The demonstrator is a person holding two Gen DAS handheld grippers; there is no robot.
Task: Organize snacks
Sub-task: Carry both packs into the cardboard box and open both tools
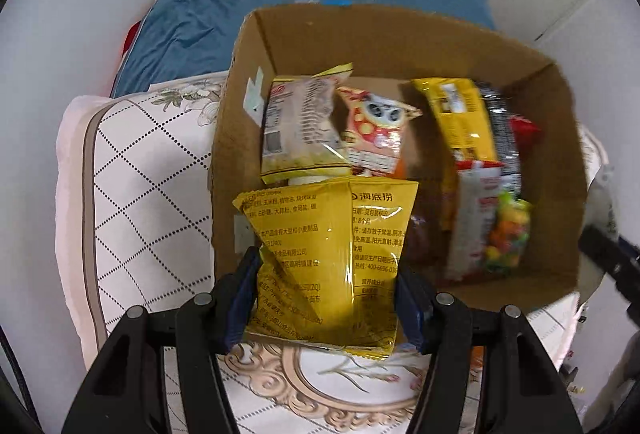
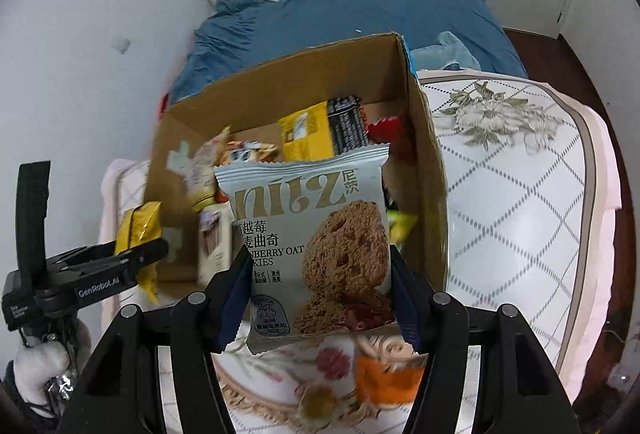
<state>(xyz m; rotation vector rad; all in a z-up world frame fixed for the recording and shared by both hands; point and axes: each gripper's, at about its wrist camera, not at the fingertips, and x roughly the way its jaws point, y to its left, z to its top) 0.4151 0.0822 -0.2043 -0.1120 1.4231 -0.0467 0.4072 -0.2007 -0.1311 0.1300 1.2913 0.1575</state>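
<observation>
Gripping a yellow snack bag (image 1: 326, 266), left gripper (image 1: 326, 298) by cardboard box (image 1: 400, 34), right gripper (image 2: 318, 298) clamping cookie packet (image 2: 316, 250).

My left gripper (image 1: 326, 290) points forward and slightly down, its blue-padded fingers (image 1: 240, 298) clamped on both sides of a yellow pack (image 1: 320, 258). My right gripper (image 2: 318, 290) sits in much the same pose, fingers (image 2: 234, 294) pressed against a cookie pack (image 2: 316, 246). From the right camera I see the left gripper (image 2: 132, 262) low on the left side, side-on.
</observation>
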